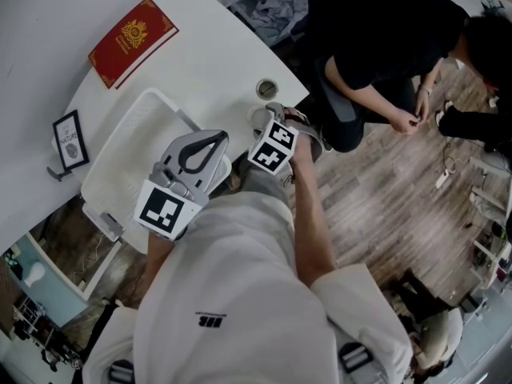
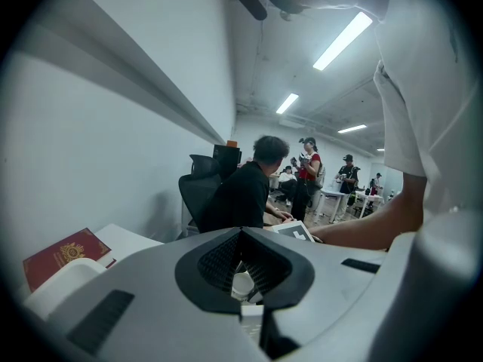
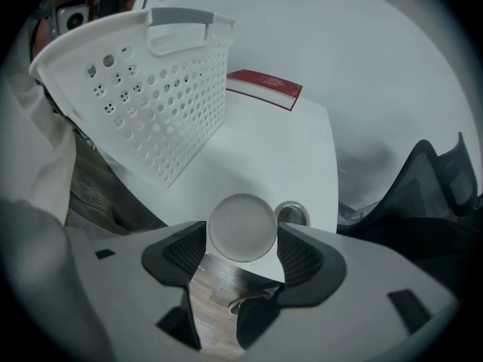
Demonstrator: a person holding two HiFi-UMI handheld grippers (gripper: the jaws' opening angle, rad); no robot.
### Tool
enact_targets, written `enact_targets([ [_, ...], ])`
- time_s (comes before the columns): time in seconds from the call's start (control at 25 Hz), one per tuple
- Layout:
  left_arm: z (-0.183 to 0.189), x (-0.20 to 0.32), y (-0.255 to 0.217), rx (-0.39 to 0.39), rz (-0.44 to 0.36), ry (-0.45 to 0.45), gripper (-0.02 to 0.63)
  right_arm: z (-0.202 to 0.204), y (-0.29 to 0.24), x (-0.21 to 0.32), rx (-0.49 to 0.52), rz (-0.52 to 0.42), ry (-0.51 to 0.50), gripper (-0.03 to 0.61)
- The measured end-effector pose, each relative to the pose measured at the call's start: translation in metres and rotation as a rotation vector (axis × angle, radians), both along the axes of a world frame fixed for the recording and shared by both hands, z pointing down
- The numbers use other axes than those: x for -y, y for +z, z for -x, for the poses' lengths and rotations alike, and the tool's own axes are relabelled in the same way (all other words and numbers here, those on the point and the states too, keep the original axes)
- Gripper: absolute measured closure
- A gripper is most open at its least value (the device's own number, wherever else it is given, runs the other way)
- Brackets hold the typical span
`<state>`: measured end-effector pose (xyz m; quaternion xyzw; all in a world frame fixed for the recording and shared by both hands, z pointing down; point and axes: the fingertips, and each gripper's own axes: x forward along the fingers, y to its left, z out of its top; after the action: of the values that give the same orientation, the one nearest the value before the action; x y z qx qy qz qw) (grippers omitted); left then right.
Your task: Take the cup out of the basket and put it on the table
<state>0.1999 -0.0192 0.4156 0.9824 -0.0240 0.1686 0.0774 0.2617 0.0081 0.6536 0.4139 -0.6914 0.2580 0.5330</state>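
A frosted white cup (image 3: 241, 227) sits bottom-on between the jaws of my right gripper (image 3: 241, 236), which is shut on it. In the head view this cup (image 1: 258, 121) and the right gripper (image 1: 268, 118) are over the table's near edge, just right of the white perforated basket (image 1: 120, 146). I cannot tell whether the cup touches the table. My left gripper (image 1: 214, 144) hovers over the basket's near right corner, its fingertips together with nothing between them. Through its jaws (image 2: 241, 236) a bit of the white cup (image 2: 241, 283) shows.
A round metal cable grommet (image 1: 266, 89) lies in the white table (image 1: 216, 46) just past the cup. A red book (image 1: 132, 40) lies at the far left and a small framed sign (image 1: 70, 141) left of the basket. A seated person in black (image 1: 376, 46) is right of the table.
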Motion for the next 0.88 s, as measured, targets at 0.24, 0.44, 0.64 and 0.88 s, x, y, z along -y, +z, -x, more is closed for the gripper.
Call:
enact_targets([
  [0.24,-0.001,0.0,0.001,0.0,-0.005,0.012,0.604,-0.005,-0.001,-0.001,0.001,-0.005,0.021,0.298],
  [0.44,0.0,0.002,0.001,-0.001,-0.005,0.015,0.604,-0.009,-0.002,-0.002,0.001,-0.01,0.037,0.298],
  [0.64,0.006,-0.004,-0.005,-0.014,-0.019,0.021,0.604,-0.009,-0.018,-0.013,0.001,-0.053,0.077,0.299],
  [0.88,0.012,-0.011,-0.011,-0.024,-0.03,0.03,0.604,-0.004,-0.055,-0.024,0.057,-0.161,0.135,0.301],
])
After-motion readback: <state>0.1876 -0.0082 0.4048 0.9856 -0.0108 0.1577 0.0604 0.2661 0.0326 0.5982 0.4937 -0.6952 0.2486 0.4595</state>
